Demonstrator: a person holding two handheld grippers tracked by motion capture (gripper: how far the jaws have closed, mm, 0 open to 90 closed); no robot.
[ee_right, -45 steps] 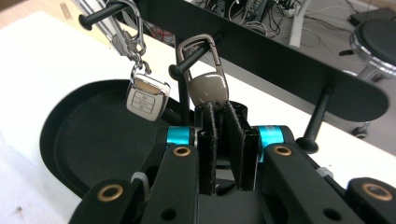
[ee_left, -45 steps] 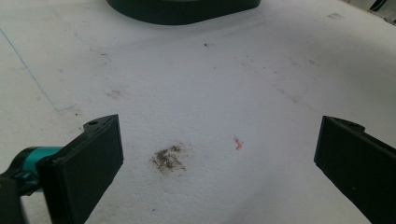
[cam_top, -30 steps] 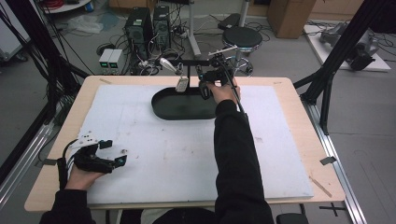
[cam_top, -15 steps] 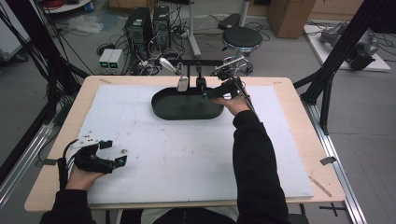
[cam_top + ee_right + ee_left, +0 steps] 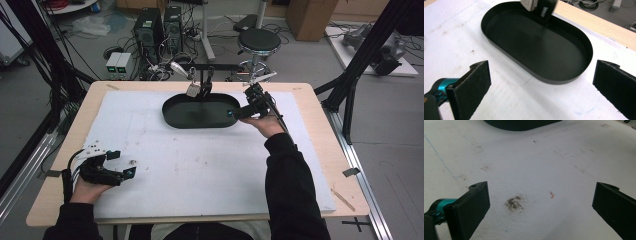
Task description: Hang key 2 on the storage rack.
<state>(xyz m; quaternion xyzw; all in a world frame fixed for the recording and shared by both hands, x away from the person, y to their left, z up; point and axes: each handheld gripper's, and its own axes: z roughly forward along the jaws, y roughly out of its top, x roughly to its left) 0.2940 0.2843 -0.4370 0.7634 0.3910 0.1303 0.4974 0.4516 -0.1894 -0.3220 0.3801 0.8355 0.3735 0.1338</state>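
Tray point(image 5: 200, 117), oval, lies lengthwise left-right beside the open-jawed right gripper point(image 5: 239, 112).

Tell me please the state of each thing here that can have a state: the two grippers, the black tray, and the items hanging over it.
Left gripper: open, fingers wide apart, holding nothing, low over the white mat.
Right gripper: open, holding nothing, at the tray's right end.
Black oval tray: upright on the mat, nothing lying in it.
Silver tag and black tag: hanging from the stand, over the tray's far edge.
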